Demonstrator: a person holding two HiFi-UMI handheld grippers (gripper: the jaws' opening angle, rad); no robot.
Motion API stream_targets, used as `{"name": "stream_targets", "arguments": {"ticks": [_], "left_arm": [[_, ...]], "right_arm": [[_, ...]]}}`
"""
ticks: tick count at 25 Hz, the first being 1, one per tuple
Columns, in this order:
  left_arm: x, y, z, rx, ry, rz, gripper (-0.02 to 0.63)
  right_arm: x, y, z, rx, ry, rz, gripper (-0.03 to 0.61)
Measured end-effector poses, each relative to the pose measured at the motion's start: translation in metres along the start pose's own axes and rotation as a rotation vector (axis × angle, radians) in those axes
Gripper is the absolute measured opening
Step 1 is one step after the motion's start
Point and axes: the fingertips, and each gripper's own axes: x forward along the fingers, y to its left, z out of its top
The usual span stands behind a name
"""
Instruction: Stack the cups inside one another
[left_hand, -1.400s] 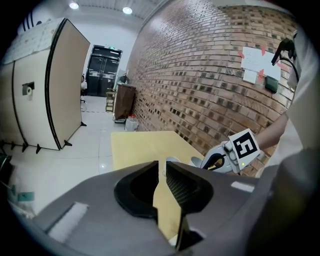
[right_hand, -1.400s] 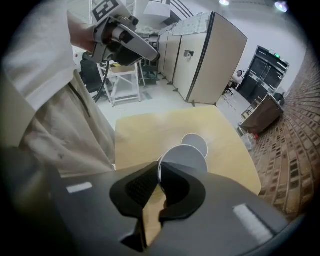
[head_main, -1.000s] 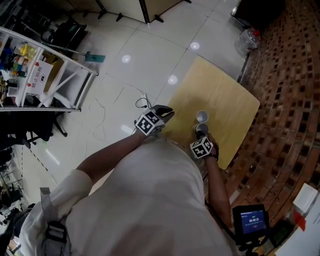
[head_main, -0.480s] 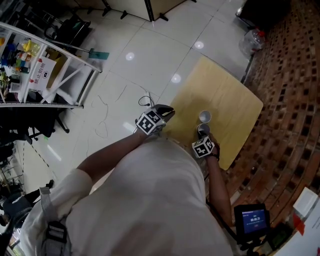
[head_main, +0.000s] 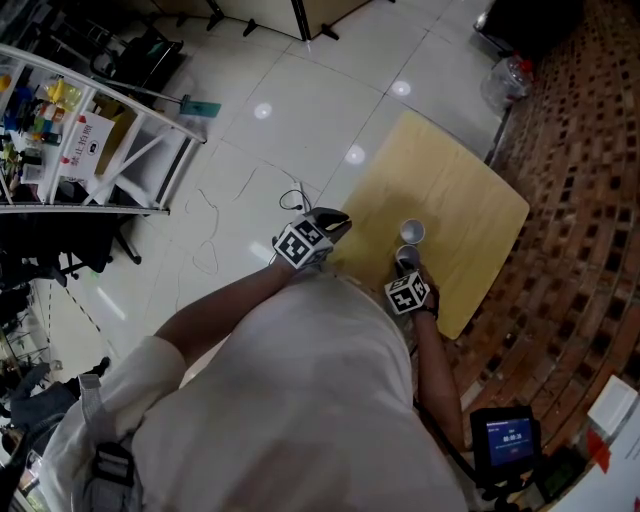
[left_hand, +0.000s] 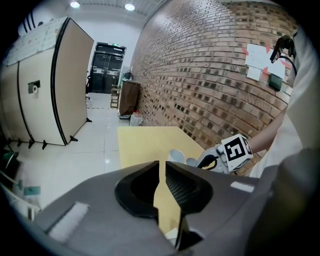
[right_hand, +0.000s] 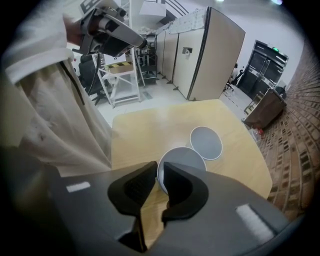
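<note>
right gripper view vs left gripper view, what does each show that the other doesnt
Only the right gripper view looks down into the nearer cup, whose rim sits between the right gripper's fingers, which have just been opening, and the farther cup. Only the left gripper view shows that gripper's marker cube. Both show the cups, yellow table and beige partitions.

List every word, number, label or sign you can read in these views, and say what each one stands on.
No text can be read for certain.
White card with red print on the shelf rack: too small.
Small blue screen: digits blurred.
Green sign over the dark doors: too small.
Papers on the brick wall: blurred.
</note>
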Motion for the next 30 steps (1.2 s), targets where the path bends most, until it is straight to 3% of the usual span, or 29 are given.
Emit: {"name": "stream_targets", "arguments": {"ticks": [6, 11, 14, 17, 22, 30], "left_arm": [[0.001, -0.001, 0.003, 0.001, -0.008, 0.0, 0.06], [0.002, 0.003, 0.014, -0.001, -0.043, -0.008, 0.067], [0.005, 0.006, 0.028, 0.0, -0.071, -0.012, 0.075], [0.006, 0.006, 0.043, 0.001, -0.101, -0.019, 0.087], [0.011, 0.011, 0.054, 0.0, -0.119, -0.004, 0.089], [0.021, 0.007, 0.058, 0.016, -0.113, 0.021, 0.089]], "right_arm": [[-0.015, -0.002, 0.012, 0.019, -0.062, -0.003, 0.08], [-0.066, -0.03, 0.035, 0.232, -0.282, -0.004, 0.148], [-0.107, -0.076, 0.034, 0.387, -0.426, -0.092, 0.161], [-0.145, -0.118, 0.022, 0.457, -0.508, -0.213, 0.163], [-0.181, -0.151, -0.001, 0.394, -0.494, -0.388, 0.161], [-0.169, -0.142, -0.034, 0.277, -0.377, -0.422, 0.158]]}}
